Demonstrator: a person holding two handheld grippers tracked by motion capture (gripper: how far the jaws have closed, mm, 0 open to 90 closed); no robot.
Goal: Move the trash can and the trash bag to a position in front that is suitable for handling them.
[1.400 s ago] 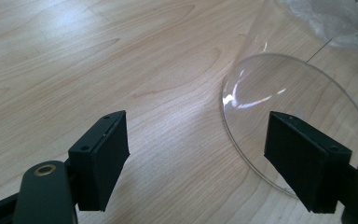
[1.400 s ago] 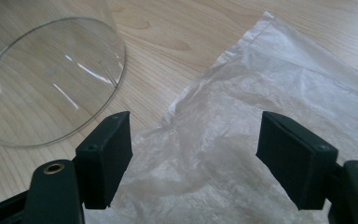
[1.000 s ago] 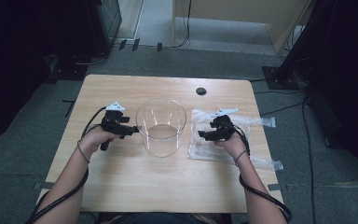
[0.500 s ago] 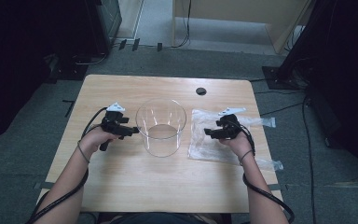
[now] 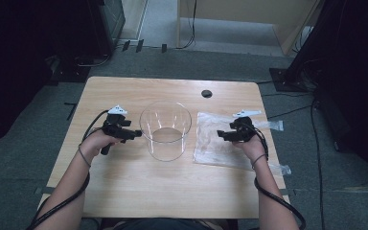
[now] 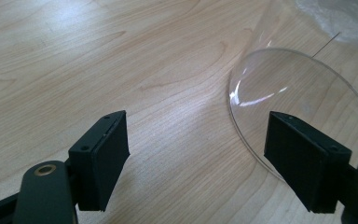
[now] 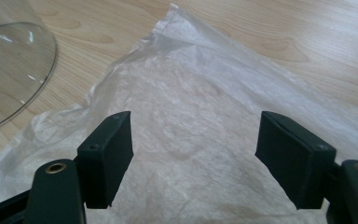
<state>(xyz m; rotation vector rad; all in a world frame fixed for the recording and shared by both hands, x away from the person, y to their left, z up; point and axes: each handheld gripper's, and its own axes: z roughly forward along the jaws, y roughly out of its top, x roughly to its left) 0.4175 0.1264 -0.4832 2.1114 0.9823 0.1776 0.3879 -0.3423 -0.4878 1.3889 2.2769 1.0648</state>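
Observation:
A clear round container (image 5: 165, 129) stands upright in the middle of the wooden table (image 5: 124, 191). My left gripper (image 5: 135, 134) is just left of it, open, jaws pointing at its wall. In the left gripper view the container's curved base (image 6: 298, 93) lies ahead and to the right of the open left gripper (image 6: 214, 158). A thin clear plastic bag (image 5: 215, 143) lies flat to the container's right. My right gripper (image 5: 222, 135) hovers over the bag, open. In the right gripper view the crinkled bag (image 7: 196, 116) spreads under the open right gripper (image 7: 196, 158), with the container's edge (image 7: 14, 70) at upper left.
A dark round hole (image 5: 206, 93) sits near the table's far edge. Part of the bag (image 5: 273, 167) hangs near the table's right edge. Black cables (image 5: 76, 191) trail from both grippers along the person's forearms. Grey floor and dark equipment stands surround the table.
The right gripper has shifted slightly right and farther over the bag. The left gripper has stayed beside the container.

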